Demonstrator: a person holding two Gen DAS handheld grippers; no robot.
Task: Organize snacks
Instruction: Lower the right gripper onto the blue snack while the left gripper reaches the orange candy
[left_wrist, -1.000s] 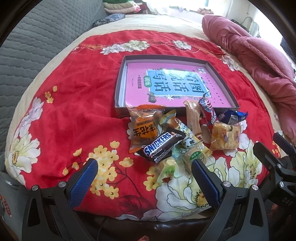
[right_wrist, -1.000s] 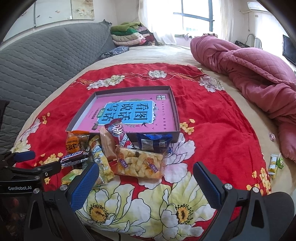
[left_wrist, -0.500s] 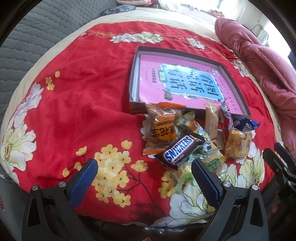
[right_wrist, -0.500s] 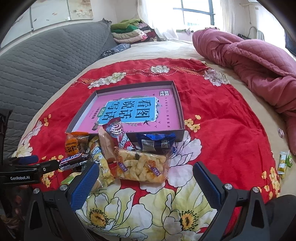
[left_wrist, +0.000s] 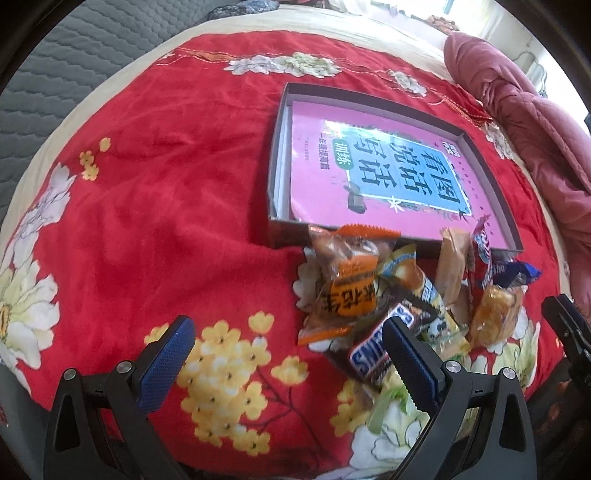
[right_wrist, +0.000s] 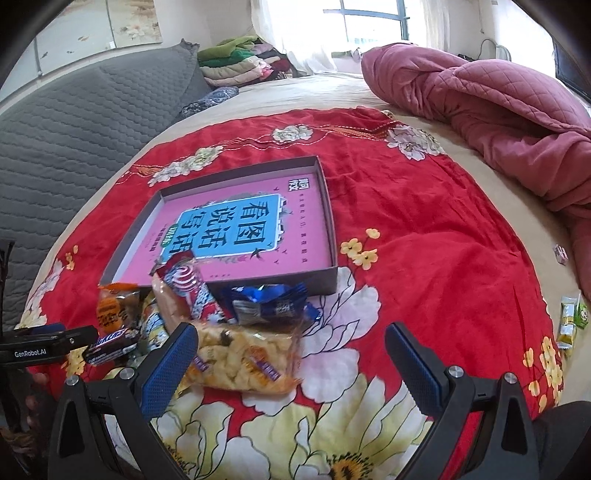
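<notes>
Nothing is sorted yet: every snack in the snack pile (right_wrist: 207, 325) lies heaped just before the tray (right_wrist: 330, 236), while the left gripper (left_wrist: 284, 362) and right gripper (right_wrist: 291, 365) hover wide open, fingers empty.

Left wrist view looks steeply down on the red blanket (left_wrist: 147, 221), close above the snack pile (left_wrist: 406, 295). Right wrist view sits lower, facing the window. Both share the box (right_wrist: 328, 206) and pile.
</notes>
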